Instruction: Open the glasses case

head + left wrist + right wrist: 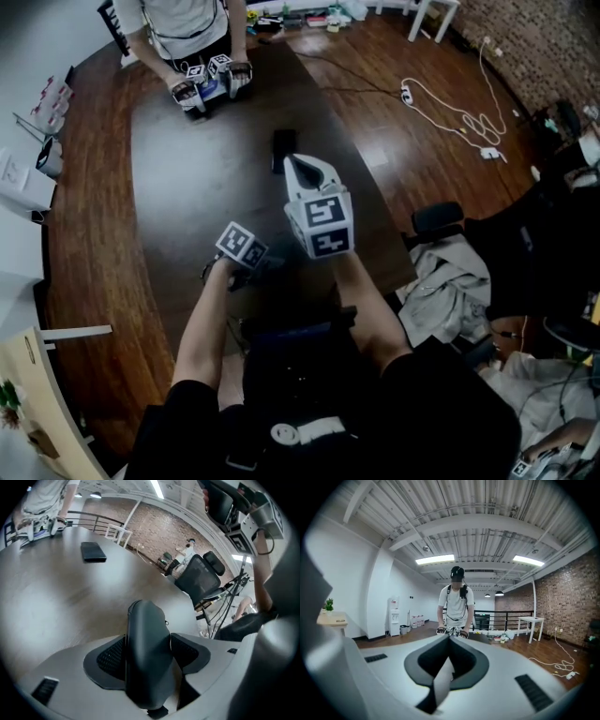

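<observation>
The case point(146, 634) stands upright between the jaws of the left tongs point(149, 660) – dark, smooth and rounded at the top; the mesh pads point(110, 657) press it from 9 and 3 o'clock, so these tongs are set wide and hold the case; its lid looks closed. In the head view the left tongs point(246, 264) sit at 7 o'clock of the right tongs point(302, 167), tilted down over the near part of the dark bench point(178, 187); the case itself is hard to make out there.

The right tongs point(449, 639) have their jaws together with nothing between them; they point nearly level across the bench.

A flat dark slab point(283, 148) lies on the bench just beyond the right tongs at 12 o'clock – it also shows in the left gripper view point(93, 551) at 11 o'clock of the case. A person point(456, 604) stands at the far edge of the bench; a white cable point(450, 108) loops on the wooden floor at 2 o'clock.
</observation>
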Demonstrator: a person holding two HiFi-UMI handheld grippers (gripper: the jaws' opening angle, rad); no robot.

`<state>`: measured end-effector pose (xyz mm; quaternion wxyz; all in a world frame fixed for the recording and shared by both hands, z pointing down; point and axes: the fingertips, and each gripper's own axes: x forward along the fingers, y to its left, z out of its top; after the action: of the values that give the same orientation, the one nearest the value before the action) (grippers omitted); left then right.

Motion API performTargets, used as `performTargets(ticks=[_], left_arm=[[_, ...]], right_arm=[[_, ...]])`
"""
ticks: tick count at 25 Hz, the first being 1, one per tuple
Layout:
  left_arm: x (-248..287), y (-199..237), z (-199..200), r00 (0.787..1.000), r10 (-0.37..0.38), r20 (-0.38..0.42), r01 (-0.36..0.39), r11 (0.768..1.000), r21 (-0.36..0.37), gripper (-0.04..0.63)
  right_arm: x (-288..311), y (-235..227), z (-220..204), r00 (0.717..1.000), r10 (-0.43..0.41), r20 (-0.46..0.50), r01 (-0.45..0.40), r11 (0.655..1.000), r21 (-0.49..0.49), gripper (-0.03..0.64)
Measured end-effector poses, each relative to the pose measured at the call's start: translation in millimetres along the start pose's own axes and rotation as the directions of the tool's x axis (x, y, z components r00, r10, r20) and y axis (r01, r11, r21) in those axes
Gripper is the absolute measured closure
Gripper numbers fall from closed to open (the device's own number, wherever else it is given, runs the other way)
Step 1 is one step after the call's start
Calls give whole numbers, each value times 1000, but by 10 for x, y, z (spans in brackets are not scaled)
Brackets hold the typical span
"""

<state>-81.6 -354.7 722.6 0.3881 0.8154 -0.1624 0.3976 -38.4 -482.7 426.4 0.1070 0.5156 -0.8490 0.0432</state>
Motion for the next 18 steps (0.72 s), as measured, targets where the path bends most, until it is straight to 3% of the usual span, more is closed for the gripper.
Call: performTargets(ticks=[2,7,9,11,13,15,18], left_arm=[[7,-14,30,1000,6,-10,-6,999,42,293],[-68,64,142,999,34,5,-35,997,65,291],[-44,102,133,1000,20,9,-20,999,39,291],[-1,38,57,999,-43,1,43,998,-35,290],[78,-33,-91,995,-77,-59,74,996,-54,271],[119,-75,-221,988,-51,-144,52,999,3,255],[140,-153,-251,979,-55,-198,65,997,46,250]], right_arm=[[-33,-26,-6,1000,-5,4,5,1000,-22,600],[-100,-96,28,1000,-9,20,9,1000,-8,601],[-121,-98,30,1000,-9,24,9,1000,-8,601],[-133,-81,29,1000,-6,28,6,1000,-9,601],[-140,-78,31,1000,-4,29,4,1000,-8,601],[-146,-94,38,999,-4,31,5,1000,-6,601],[-151,-136,52,999,-13,36,12,1000,5,601]])
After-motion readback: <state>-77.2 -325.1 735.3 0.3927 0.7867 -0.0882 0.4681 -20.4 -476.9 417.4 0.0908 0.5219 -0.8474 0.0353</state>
